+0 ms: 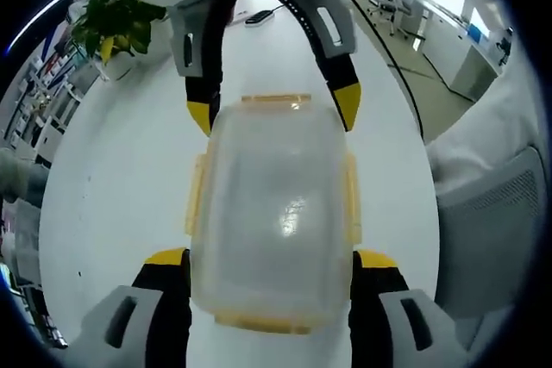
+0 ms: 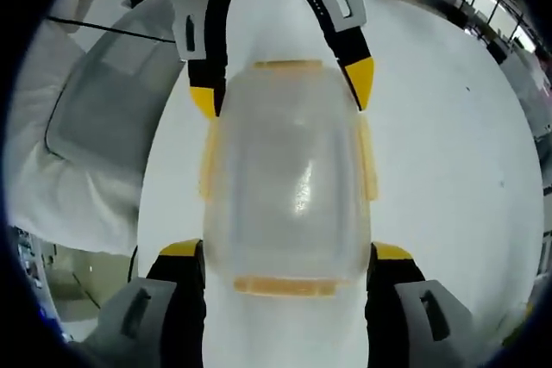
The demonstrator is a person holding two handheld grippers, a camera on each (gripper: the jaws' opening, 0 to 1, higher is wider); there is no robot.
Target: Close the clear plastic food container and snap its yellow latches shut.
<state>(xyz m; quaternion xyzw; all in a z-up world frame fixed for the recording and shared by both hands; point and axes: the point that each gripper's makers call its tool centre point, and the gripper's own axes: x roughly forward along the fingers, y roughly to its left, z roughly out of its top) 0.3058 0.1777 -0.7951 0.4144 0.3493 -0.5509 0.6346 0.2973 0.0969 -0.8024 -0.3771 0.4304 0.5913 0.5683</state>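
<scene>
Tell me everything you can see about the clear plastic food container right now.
The clear plastic food container is a frosted, rounded-rectangle box with its lid on, resting flat on the white table. Pale yellow latches line all four sides; whether they are snapped shut is unclear. The left gripper straddles one end and the right gripper the opposite end, jaws open alongside its corners; contact cannot be confirmed.
</scene>
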